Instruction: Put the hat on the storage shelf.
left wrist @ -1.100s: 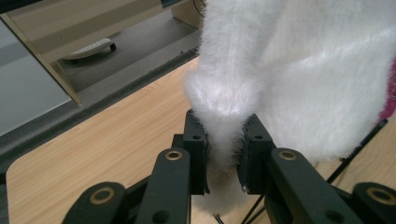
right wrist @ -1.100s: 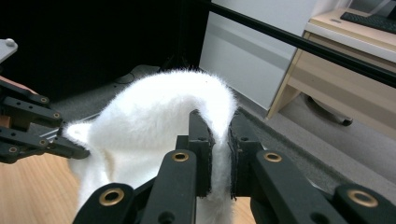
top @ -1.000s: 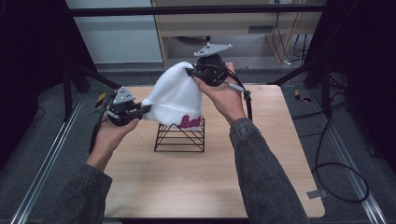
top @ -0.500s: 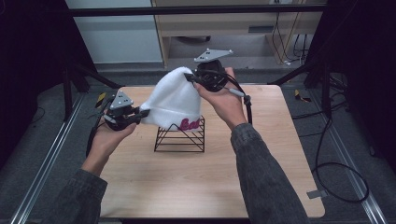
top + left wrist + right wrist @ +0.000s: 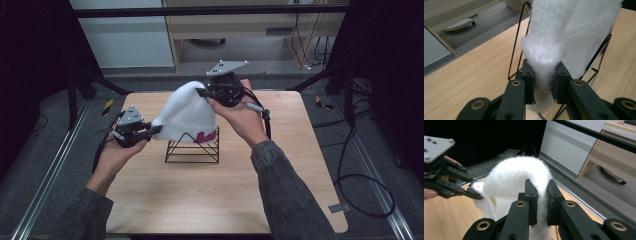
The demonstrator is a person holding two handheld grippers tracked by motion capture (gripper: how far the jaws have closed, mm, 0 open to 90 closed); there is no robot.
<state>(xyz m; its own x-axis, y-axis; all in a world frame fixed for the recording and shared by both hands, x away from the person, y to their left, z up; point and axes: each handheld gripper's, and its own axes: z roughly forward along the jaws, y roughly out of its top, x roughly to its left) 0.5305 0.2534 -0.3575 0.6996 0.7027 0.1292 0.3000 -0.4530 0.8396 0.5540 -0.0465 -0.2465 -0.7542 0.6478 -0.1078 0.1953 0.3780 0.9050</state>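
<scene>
A light wooden tabletop [image 5: 200,200] stands on a grey floor, a cabinet behind it. A fluffy white hat [image 5: 186,112] hangs over a black wire rack [image 5: 192,148], stretched between both tools. The left tool [image 5: 152,130] pinches its lower edge; the right tool [image 5: 201,93] pinches its top. The red lettering on the hat is partly hidden.

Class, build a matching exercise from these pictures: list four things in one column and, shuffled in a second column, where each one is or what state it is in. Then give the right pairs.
Things
1. fluffy white hat with pink lettering
2. black wire stand
3. left gripper
4. right gripper

States
A. pinches the hat's top
B. stands on the wooden table
C. held over the stand
D. pinches the hat's lower edge

Pairs: 1-C, 2-B, 3-D, 4-A
</scene>
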